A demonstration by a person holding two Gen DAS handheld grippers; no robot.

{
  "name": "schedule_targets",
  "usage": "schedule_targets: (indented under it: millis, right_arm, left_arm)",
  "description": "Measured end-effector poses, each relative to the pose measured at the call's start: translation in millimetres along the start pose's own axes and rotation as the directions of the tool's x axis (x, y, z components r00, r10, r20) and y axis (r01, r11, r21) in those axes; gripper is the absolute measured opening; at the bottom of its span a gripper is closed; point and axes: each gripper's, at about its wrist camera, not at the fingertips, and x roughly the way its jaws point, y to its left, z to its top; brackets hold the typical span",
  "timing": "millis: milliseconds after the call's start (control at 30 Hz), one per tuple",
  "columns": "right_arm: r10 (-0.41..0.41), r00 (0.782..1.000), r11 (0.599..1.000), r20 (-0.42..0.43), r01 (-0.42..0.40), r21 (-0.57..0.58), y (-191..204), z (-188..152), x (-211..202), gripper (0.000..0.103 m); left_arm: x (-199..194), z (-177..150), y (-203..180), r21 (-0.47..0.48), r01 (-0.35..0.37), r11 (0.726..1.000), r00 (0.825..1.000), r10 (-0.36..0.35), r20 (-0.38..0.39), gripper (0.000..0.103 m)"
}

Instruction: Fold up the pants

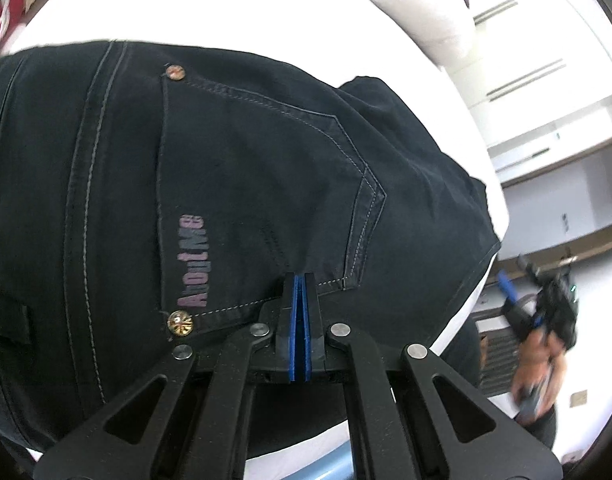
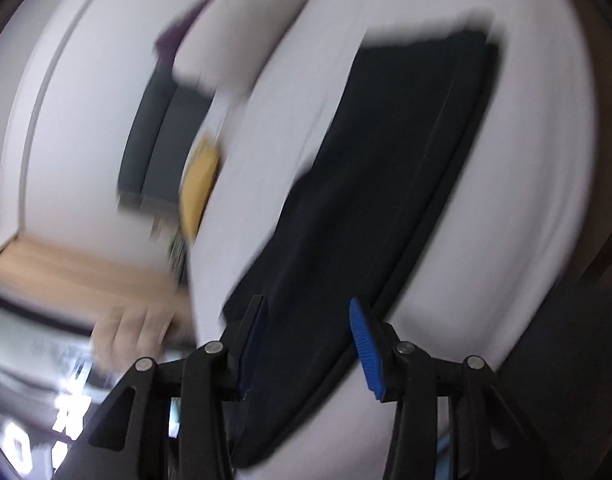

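Note:
Dark navy pants (image 1: 225, 168) lie on a white bed (image 1: 265, 12), back pocket with pink lettering and brass rivets facing up. My left gripper (image 1: 299, 280) is shut, its blue pads pressed together over the pocket's lower edge; I cannot tell if cloth is pinched between them. In the blurred right wrist view the pants (image 2: 386, 184) stretch away as a long dark panel on the bed (image 2: 538, 160). My right gripper (image 2: 308, 308) is open, its jaws wide apart above the near end of the pants. The right gripper also shows in the left wrist view (image 1: 542, 304), off the bed's edge.
A pale pillow (image 1: 410, 4) lies at the head of the bed. A white wall and cabinets (image 1: 566, 152) stand beyond the bed's right edge. A yellow object (image 2: 199, 184) and a dark panel (image 2: 157, 140) sit beside the bed in the right wrist view.

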Motion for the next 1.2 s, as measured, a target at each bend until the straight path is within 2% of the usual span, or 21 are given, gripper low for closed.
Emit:
schedule_targets:
  millis: [33, 167, 267, 467, 600, 633, 733, 767, 1100, 1200]
  right_arm:
    - [0.016, 0.999, 1.000, -0.052, -0.016, -0.001, 5.0, -17.4, 13.6, 0.047]
    - [0.054, 0.983, 0.997, -0.174, -0.045, 0.057, 4.8, -49.9, 50.4, 0.047]
    - [0.056, 0.976, 0.997, -0.209, -0.043, 0.070, 5.6, -62.0, 62.3, 0.046]
    - [0.056, 0.973, 0.991, -0.224, -0.026, 0.133, 3.2, -59.9, 69.4, 0.043]
    - [0.087, 0.966, 0.984, -0.243, -0.046, 0.170, -0.7, -59.9, 77.4, 0.039]
    - [0.093, 0.964, 0.983, -0.247, -0.050, 0.176, -1.7, -59.2, 80.2, 0.034]
    - [0.097, 0.960, 0.980, -0.262, -0.047, 0.192, -4.0, -59.2, 90.4, 0.010]
    - [0.090, 0.960, 0.980, -0.266, -0.038, 0.198, -7.1, -59.8, 92.0, 0.006]
    - [0.094, 0.966, 0.979, -0.243, -0.045, 0.200, -19.9, -71.5, 79.3, 0.003]
    - [0.087, 0.963, 0.986, -0.256, -0.047, 0.159, -21.8, -68.0, 80.0, 0.003]
  left_arm:
    - [0.2, -1.0, 1.5, -0.004, 0.007, 1.000, 1.000, -0.007, -0.001, 0.001]
    - [-1.0, -3.4, 3.5, -0.001, 0.022, 1.000, 1.000, -0.022, 0.002, 0.001]
    - [-0.6, -5.8, 3.1, 0.008, 0.019, 1.000, 1.000, -0.019, 0.007, 0.001]
    - [-2.7, -8.5, 4.4, 0.005, 0.022, 1.000, 1.000, -0.022, 0.011, 0.001]
    - [-1.3, -8.0, 2.9, 0.007, 0.017, 1.000, 1.000, -0.017, 0.012, 0.001]
    - [-2.5, -8.2, 2.1, 0.009, 0.015, 1.000, 1.000, -0.015, 0.012, 0.001]
    - [0.7, -7.3, -0.6, 0.011, 0.014, 1.000, 1.000, -0.014, 0.012, 0.001]
    - [1.7, -6.8, -0.5, 0.012, 0.014, 1.000, 1.000, -0.014, 0.011, 0.001]
    - [2.9, -4.8, -1.2, 0.021, 0.006, 1.000, 1.000, -0.006, 0.003, 0.001]
    - [1.5, -5.6, -0.1, 0.017, 0.006, 1.000, 1.000, -0.006, 0.001, 0.001]
